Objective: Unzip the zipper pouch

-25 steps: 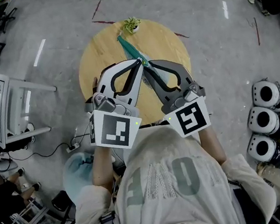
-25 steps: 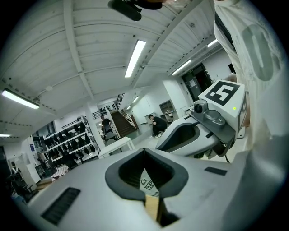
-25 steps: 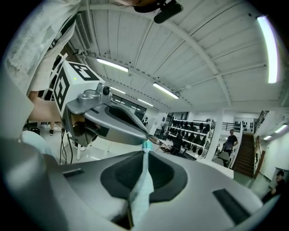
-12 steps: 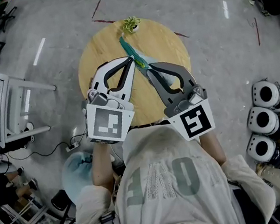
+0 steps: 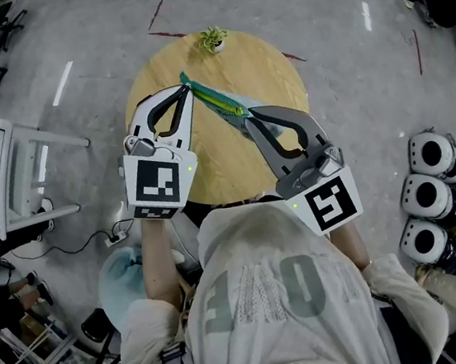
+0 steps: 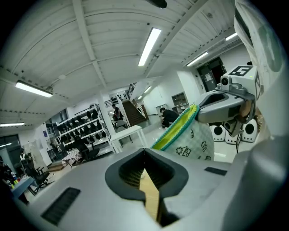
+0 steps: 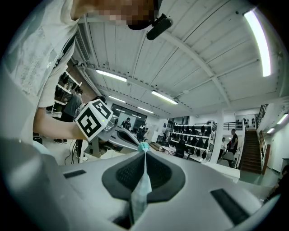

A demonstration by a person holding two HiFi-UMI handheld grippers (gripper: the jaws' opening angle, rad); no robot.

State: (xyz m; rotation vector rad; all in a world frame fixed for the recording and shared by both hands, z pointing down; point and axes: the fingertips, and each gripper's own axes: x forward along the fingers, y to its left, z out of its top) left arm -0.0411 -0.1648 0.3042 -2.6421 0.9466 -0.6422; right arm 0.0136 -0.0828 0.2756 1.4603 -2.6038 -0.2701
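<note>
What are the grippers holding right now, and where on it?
Both hold the pouch: left gripper pinches its far end, right gripper its near end.

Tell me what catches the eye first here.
A teal pouch hangs stretched between the left gripper and the right gripper, each shut on one end, above a round wooden table. A small plant stands at the table's far edge. Bold black-and-white marker cubes sit on both grippers, near the person's chest.
</note>
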